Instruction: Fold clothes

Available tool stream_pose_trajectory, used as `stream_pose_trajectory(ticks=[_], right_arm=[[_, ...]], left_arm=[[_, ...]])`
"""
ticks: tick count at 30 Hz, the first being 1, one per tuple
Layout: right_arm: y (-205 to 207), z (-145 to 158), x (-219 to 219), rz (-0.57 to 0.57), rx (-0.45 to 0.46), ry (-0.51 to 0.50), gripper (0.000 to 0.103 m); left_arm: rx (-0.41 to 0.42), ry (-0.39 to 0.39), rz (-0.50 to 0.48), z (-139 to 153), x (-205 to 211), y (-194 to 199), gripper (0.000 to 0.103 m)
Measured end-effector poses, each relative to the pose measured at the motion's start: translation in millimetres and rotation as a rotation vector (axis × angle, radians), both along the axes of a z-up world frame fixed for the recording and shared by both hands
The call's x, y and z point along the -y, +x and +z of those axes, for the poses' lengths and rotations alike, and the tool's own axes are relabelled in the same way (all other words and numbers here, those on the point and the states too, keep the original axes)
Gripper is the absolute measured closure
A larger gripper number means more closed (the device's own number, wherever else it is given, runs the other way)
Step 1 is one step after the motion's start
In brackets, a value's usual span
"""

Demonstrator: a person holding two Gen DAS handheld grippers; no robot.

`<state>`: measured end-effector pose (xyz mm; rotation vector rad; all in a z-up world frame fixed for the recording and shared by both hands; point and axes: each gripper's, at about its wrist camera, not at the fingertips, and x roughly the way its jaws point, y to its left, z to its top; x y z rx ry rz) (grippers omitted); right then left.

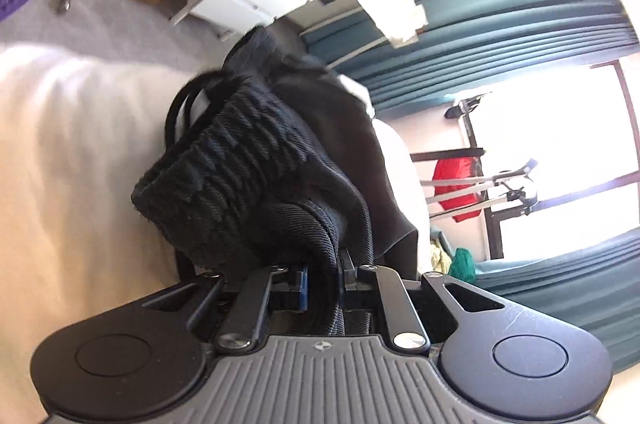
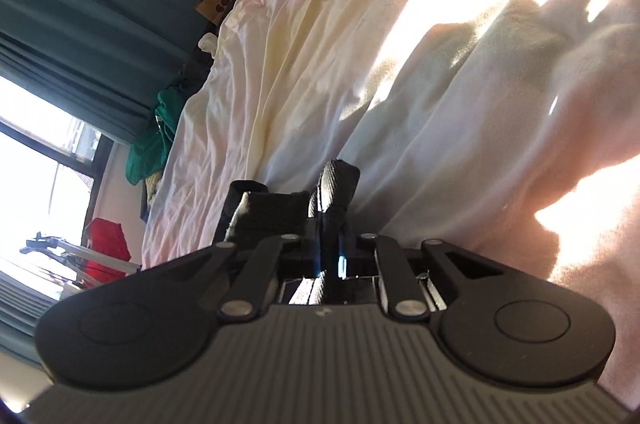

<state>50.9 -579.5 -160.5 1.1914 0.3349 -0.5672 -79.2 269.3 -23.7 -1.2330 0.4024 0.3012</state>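
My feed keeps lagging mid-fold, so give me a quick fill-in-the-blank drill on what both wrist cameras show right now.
1. The left gripper is shut on a ____ garment with a ribbed waistband.
2. The right gripper is ____ on a piece of the same dark cloth.
3. Behind the cloth in the right wrist view lies a rumpled ____ on the bed.
4. The curtains beside the window are ____ in colour.

Missing words: black; shut; sheet; teal
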Motion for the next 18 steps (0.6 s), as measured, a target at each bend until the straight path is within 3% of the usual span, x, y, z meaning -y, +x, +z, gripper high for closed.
stream_pose_trajectory(ticks=[3, 6, 9, 11, 13, 15, 18], right_arm=[[-12, 14, -7, -0.049, 0.029, -0.017, 0.092], [-24, 29, -18, -0.086, 0.023, -0.073, 0.093], [-37, 37, -26, -0.120, -0.040, -0.119, 0.093], [-46, 34, -26, -0.138, -0.108, -0.082, 0.093], [-56, 15, -19, -0.143, -0.184, 0.048, 0.092], [-72, -11, -13, -0.176, -0.162, 0.219, 0.092], [-75, -15, -11, -0.158, -0.141, 0.248, 0.092]], left_arm=[[0.036, 0.091, 0.029, 42, -15, -18, 0.091], [-0.007, 0.127, -0.017, 64, -26, -19, 0.091], [-0.058, 0.163, -0.045, 74, -41, -21, 0.091], [-0.092, 0.163, -0.050, 67, -55, -26, 0.091], [-0.115, 0.214, -0.081, 55, -65, -29, 0.090], [-0.151, 0.280, -0.126, 40, -67, -29, 0.090], [-0.188, 0.342, -0.166, 25, -62, -25, 0.088]])
